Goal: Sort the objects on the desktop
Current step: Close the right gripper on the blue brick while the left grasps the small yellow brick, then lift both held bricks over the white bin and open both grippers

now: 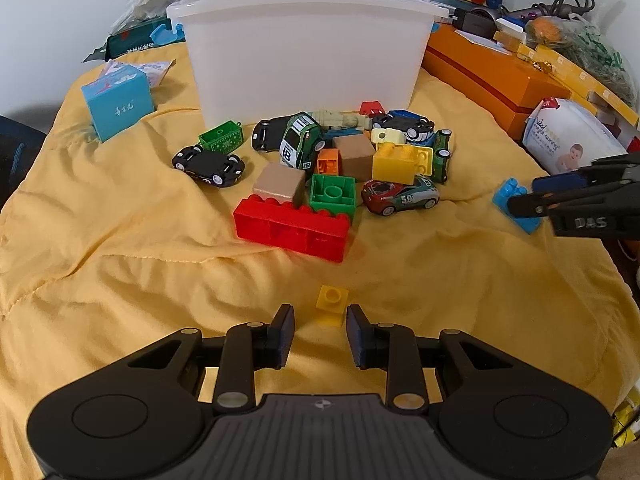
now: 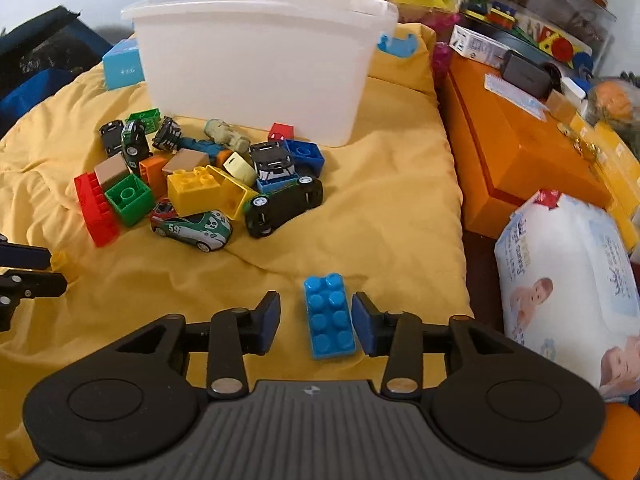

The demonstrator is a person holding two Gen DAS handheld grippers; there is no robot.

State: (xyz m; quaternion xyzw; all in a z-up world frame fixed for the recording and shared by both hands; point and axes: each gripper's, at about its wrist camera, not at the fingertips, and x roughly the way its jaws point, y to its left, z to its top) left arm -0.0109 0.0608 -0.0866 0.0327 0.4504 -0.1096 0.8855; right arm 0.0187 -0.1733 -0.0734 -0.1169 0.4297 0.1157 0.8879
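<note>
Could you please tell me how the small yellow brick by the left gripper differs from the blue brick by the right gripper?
The small yellow brick has one stud; the blue brick has eight, in two rows. The yellow one is squarish, the blue one long. The yellow one lies just ahead of the left gripper, the blue one between the right gripper fingers. Both rest studs-up on the yellow cloth, ungripped.

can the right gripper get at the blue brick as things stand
Probably yes. The right gripper is open and the blue brick lies lengthwise between its fingers on the yellow cloth, with nothing else beside it. The right pad looks close to the brick; the left has a gap.
</note>
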